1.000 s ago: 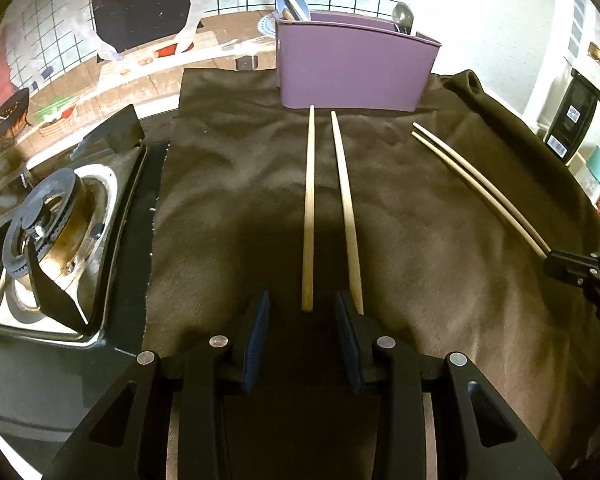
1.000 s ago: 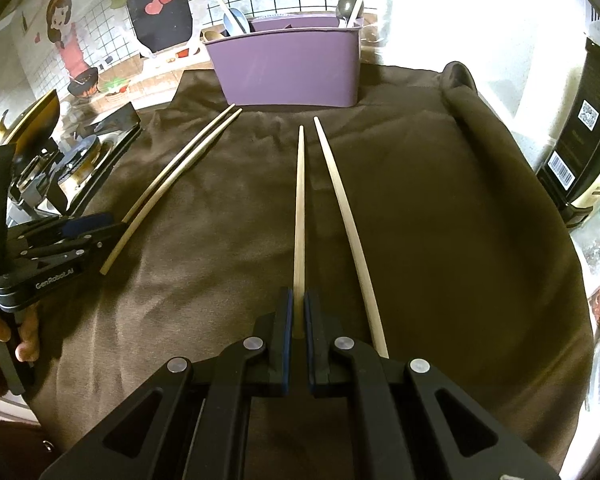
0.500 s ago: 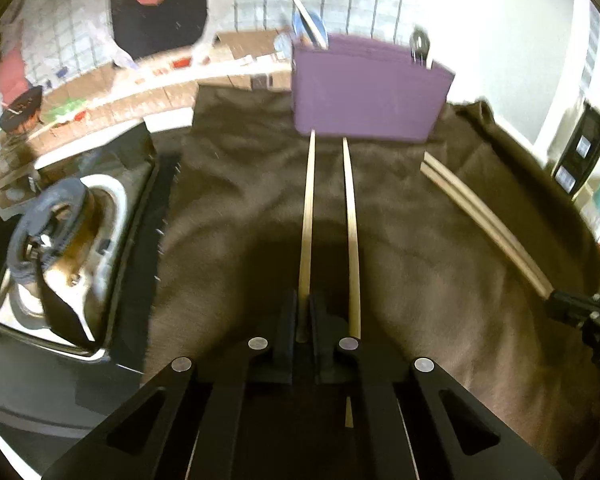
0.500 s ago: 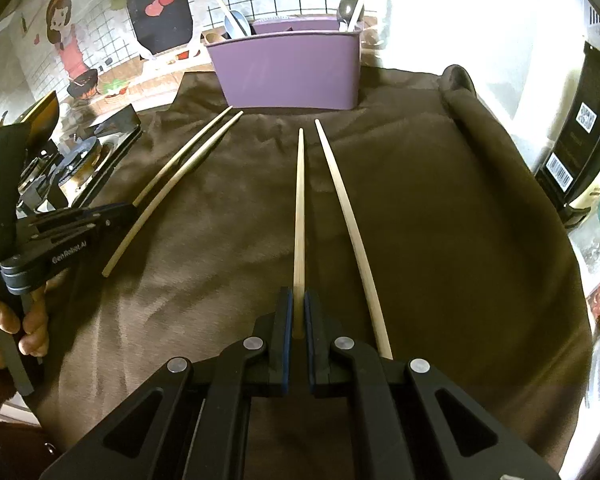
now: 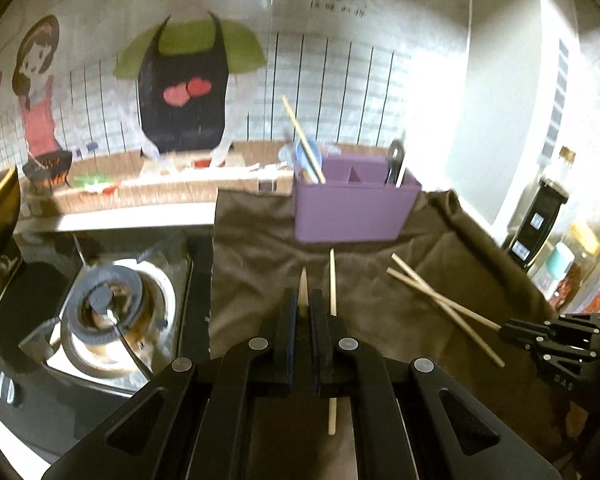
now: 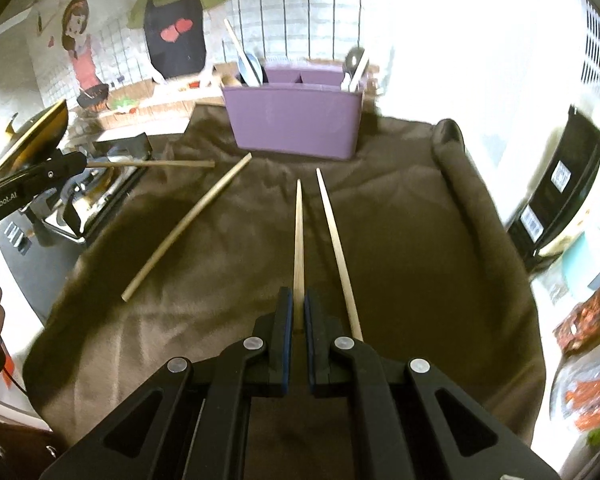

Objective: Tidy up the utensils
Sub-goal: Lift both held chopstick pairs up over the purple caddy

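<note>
Brown cloth (image 6: 400,240) covers the counter between a gas burner (image 5: 108,312) on the left and a row of bottles on the right, with a tiled wall bearing cartoon stickers behind. Since a second ago the left gripper (image 5: 303,308) has closed from an open stance onto one chopstick (image 5: 303,286) and lifted it clear of the cloth; its partner chopstick (image 5: 332,280) lies just beside the jaws, still flat on the cloth. The right gripper (image 6: 298,312) has stayed clamped on its own chopstick (image 6: 299,240) and has risen slightly (the far tip appears close to the cloth; contact cannot be confirmed), while the fourth chopstick (image 6: 338,252) remains on the fabric just to the right of it. Both jaws are therefore fully closed, each on a single stick. The purple utensil caddy (image 6: 296,124) stands upright at the far edge of the cloth, already holding spoons and one chopstick. Judged from this layout, the pick-up step is complete for two sticks, and transfer to a caddy compartment follows; two sticks remain to be collected.
</note>
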Demonstrator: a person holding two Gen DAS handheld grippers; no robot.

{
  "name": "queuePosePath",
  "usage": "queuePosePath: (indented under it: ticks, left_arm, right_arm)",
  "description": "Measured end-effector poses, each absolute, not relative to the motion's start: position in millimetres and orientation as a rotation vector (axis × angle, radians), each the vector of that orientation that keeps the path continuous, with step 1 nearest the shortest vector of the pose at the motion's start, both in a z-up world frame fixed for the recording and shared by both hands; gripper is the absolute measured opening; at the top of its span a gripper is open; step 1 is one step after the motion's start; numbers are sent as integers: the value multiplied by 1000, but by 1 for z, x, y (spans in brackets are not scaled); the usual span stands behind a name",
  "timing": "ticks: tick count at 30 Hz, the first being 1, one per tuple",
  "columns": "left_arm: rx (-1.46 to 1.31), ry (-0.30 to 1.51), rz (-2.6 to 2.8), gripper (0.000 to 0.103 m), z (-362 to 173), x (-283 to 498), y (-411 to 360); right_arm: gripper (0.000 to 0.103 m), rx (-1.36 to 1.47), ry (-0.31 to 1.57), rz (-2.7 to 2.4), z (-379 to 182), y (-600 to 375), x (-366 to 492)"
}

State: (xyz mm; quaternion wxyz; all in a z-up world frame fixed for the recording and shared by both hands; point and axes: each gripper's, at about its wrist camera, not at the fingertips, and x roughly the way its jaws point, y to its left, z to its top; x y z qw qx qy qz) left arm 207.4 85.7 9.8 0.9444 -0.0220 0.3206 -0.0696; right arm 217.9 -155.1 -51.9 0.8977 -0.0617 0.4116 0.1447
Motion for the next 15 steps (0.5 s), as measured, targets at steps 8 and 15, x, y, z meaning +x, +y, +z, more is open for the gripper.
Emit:
queuePosePath:
  ticks: [8,15]
  left_arm:
    - [-59,600,-165,6,40,211,86]
    - [-46,524,-200,6,77,225,76]
  right_arm:
    - [5,-175,730,287,3,-148,230]
    - [5,-156,637,271,52,-150,257]
